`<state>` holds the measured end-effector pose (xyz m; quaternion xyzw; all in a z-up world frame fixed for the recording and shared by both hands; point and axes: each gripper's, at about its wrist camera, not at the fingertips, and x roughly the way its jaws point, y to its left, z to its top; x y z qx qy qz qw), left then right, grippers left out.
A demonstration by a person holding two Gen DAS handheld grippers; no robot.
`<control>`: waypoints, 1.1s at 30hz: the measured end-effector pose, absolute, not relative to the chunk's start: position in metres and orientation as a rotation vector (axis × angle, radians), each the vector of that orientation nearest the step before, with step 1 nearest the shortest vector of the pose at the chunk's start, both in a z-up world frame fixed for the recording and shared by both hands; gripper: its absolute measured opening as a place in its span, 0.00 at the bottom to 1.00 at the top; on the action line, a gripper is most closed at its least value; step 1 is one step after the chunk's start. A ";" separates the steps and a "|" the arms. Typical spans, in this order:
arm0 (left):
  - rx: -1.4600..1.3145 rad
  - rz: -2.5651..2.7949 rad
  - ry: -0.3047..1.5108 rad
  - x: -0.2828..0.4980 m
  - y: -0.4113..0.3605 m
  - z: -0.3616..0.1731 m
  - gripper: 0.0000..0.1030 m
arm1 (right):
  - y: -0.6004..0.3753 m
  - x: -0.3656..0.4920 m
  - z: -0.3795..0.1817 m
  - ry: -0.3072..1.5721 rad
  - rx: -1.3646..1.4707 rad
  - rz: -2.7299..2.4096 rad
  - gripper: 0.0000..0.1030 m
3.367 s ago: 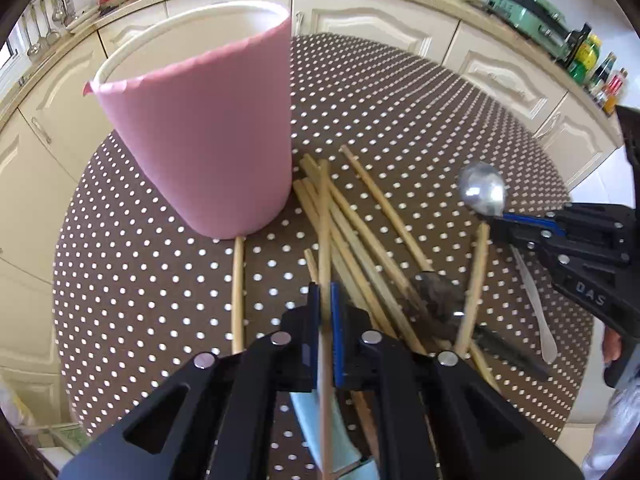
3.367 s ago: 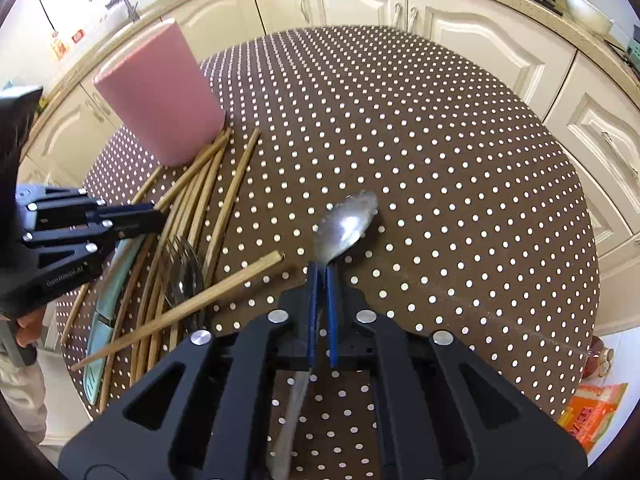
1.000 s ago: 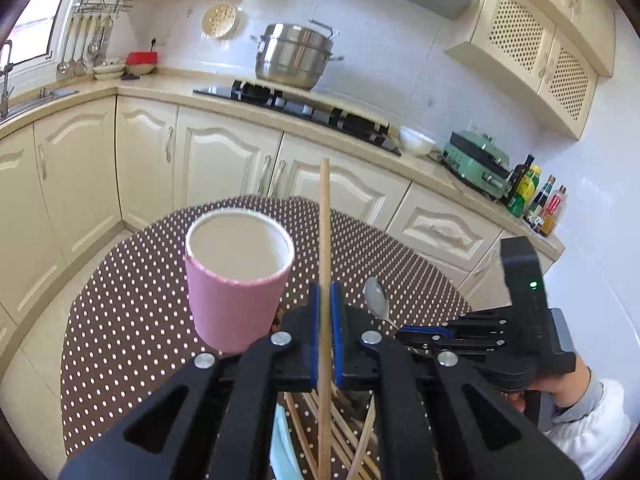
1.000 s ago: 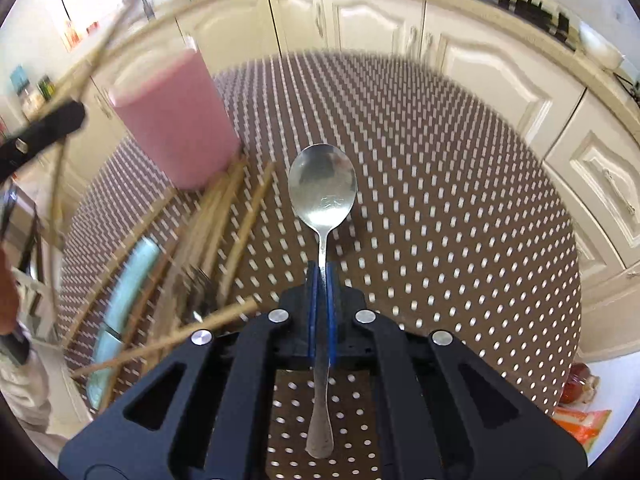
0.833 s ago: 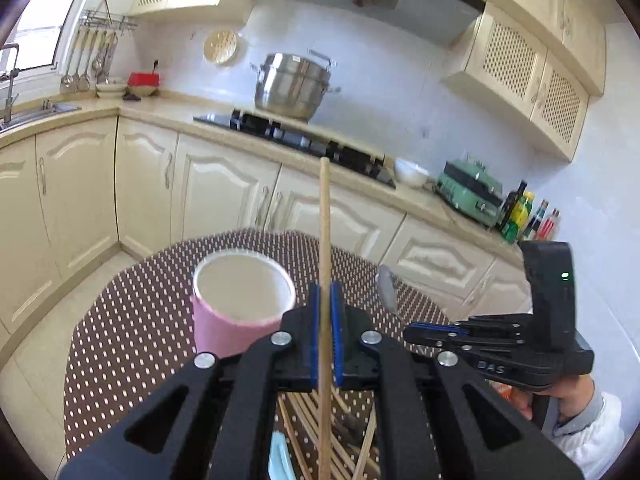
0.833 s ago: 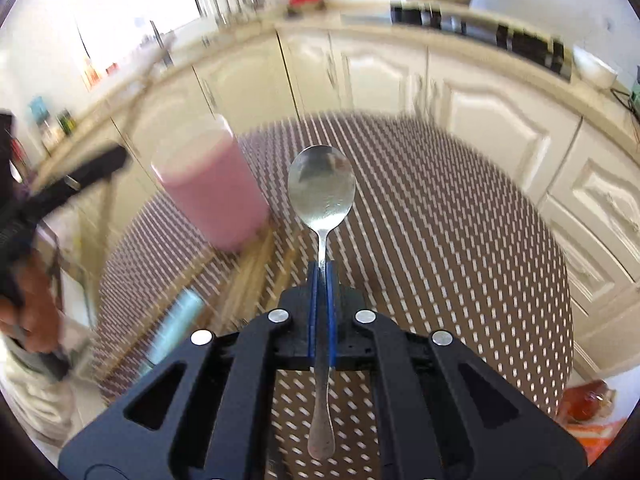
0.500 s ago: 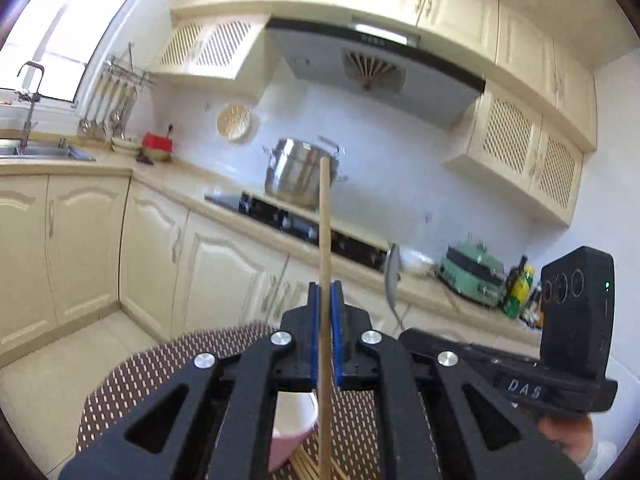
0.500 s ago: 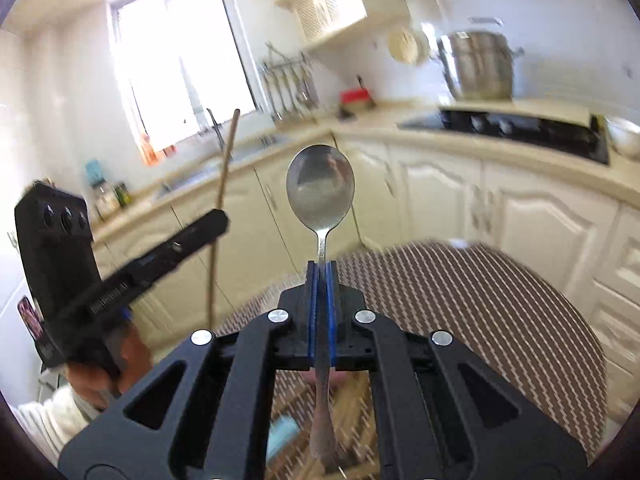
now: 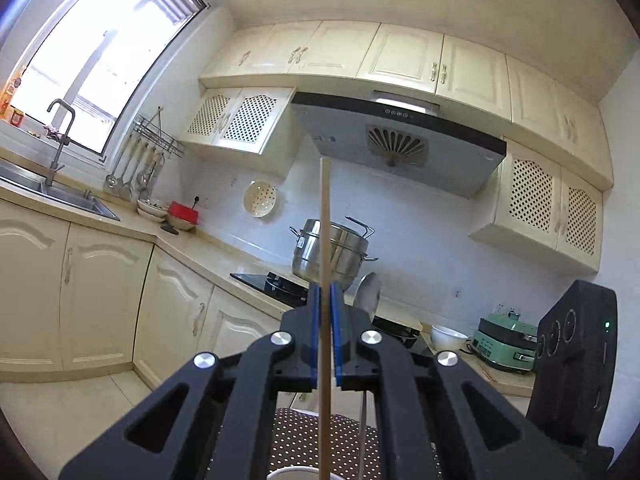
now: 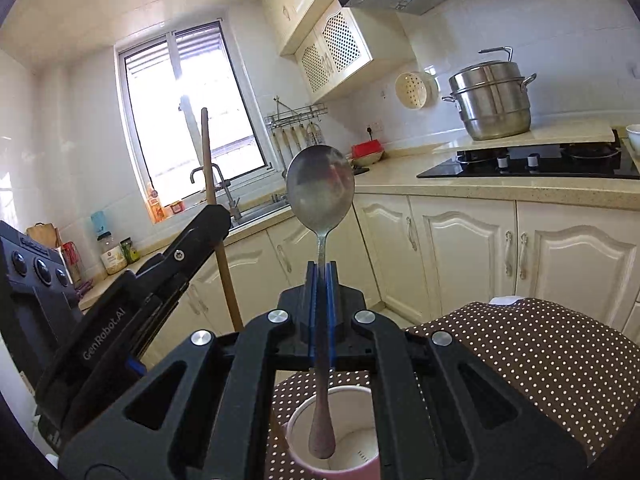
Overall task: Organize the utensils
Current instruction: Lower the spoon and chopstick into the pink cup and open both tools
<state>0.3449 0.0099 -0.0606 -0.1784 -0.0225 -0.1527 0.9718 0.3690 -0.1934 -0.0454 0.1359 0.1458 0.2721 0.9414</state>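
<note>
My left gripper [image 9: 325, 336] is shut on a wooden chopstick [image 9: 324, 248] and holds it upright; the stick's lower end hangs over the pink cup's white rim [image 9: 298, 473]. My right gripper [image 10: 320, 312] is shut on a metal spoon [image 10: 320, 192], bowl up, handle end hanging over the open mouth of the pink cup [image 10: 344, 446]. The left gripper [image 10: 188, 240] with its chopstick [image 10: 212, 216] shows at the left of the right wrist view. The spoon's bowl [image 9: 368, 294] and the right gripper's body [image 9: 572, 364] show in the left wrist view.
The brown polka-dot table [image 10: 540, 344] lies below both grippers. Cream kitchen cabinets [image 10: 460, 248], a hob [image 10: 532, 162] with a steel pot [image 10: 490, 100] and a sink [image 9: 60, 194] ring the room. The other utensils on the table are out of view.
Both grippers have lifted their utensils off the table and tilted them upright. They have come together above the pink cup, which now sits at the bottom of both views.
</note>
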 end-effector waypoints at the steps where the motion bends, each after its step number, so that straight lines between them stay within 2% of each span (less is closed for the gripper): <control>1: -0.354 -0.303 -0.040 0.347 0.009 -0.064 0.05 | -0.191 0.369 -0.049 0.305 0.281 0.553 0.04; 17: -0.265 -0.288 0.140 0.338 0.009 -0.105 0.06 | -0.193 0.345 -0.081 0.330 0.236 0.527 0.04; 19: -0.257 -0.284 0.165 0.335 0.011 -0.106 0.11 | -0.195 0.340 -0.081 0.331 0.234 0.523 0.04; 21: -0.246 -0.281 0.190 0.331 0.012 -0.107 0.31 | -0.195 0.335 -0.080 0.328 0.230 0.519 0.04; 22: -0.242 -0.276 0.200 0.329 0.013 -0.107 0.33 | -0.195 0.332 -0.080 0.328 0.227 0.520 0.04; 24: -0.237 -0.261 0.217 0.326 0.015 -0.107 0.44 | -0.194 0.325 -0.079 0.324 0.215 0.514 0.04; 26: -0.237 -0.251 0.233 0.321 0.019 -0.108 0.45 | -0.194 0.319 -0.079 0.321 0.205 0.509 0.04; 28: -0.238 -0.233 0.255 0.317 0.022 -0.108 0.53 | -0.194 0.314 -0.079 0.325 0.198 0.506 0.04; 33: -0.235 -0.210 0.335 0.310 0.027 -0.110 0.57 | -0.195 0.306 -0.083 0.342 0.193 0.489 0.04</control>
